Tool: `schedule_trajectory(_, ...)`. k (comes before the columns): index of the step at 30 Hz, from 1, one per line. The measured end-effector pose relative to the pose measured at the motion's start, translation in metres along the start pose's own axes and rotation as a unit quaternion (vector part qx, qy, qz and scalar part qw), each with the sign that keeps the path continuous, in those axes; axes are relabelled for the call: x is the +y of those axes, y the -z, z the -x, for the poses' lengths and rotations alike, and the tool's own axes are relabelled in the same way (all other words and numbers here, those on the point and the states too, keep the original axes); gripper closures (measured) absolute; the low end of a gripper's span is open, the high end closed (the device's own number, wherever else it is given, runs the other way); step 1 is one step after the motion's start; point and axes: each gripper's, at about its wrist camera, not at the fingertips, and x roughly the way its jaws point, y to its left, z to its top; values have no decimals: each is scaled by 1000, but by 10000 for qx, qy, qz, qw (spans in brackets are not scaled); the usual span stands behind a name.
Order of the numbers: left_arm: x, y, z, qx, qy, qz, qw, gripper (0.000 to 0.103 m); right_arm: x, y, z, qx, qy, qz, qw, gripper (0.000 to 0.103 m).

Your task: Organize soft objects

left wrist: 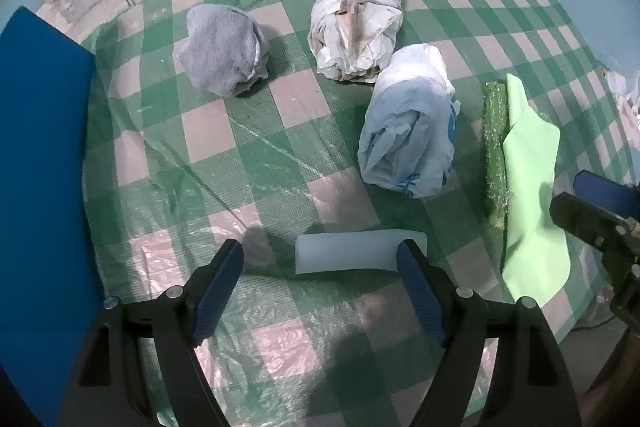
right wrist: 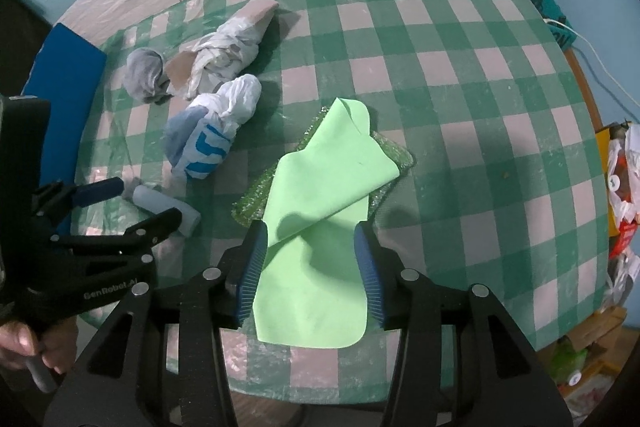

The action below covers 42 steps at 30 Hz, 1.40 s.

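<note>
Several soft things lie on a table [right wrist: 460,75] with a green-and-white checked cover: a light green cloth [right wrist: 320,227] draped over a green bubble-wrap sheet [right wrist: 248,205], a pale foam roll [left wrist: 352,251], a blue-and-white plastic bag bundle [left wrist: 408,131], a white plastic bag bundle [left wrist: 360,31], and a balled grey towel [left wrist: 222,49]. The right gripper [right wrist: 312,267] has its fingers spread wide over the cloth's near end, holding nothing. The left gripper [left wrist: 320,287] is also released, fingers either side of the foam roll.

Left gripper [right wrist: 138,199]: black frame, silver screws, white "GenRobot.AI" lettering, ridged blue fingers [left wrist: 218,291]. Bare-skinned hand [right wrist: 36,343] at 8 o'clock.
</note>
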Motion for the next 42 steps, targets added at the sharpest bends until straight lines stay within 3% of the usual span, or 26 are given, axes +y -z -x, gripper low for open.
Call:
schedule_trajectory(4,2,0,-1,-154,30,-54,9999,23,-1,-1,0,-2,6,-6,10000,58)
schedule_trajectory(9,-1,7,4,-253,362,-204,9988,54,-1,-2,1,-16,11,-1,10000,58)
schedule_trajectory(12,-3,11,5,-258,362,-318,9985,58,-1,-2,0,7,16,-17,10000,57)
schedule_trajectory(20,1,14,23,-325,593,-659,9955,57,-3,-3,2,-26,18,-51,10000,57)
schedule_trajectory(24,-3,9,25,-388,476,-1089,9922,37,-3,-2,3,-32,17,-46,10000,56)
schedule_trajectory(27,-8,10,28,-512,379,-1405,9880,32,-2,-2,2,-28,22,-39,10000,52)
schedule_trajectory(32,-13,9,24,-450,443,-1832,9810,30,-3,-1,1,-16,39,-60,10000,52)
schedule_trajectory(42,-23,12,16,-376,532,-2051,9766,28,-4,-1,-2,42,51,-69,10000,52)
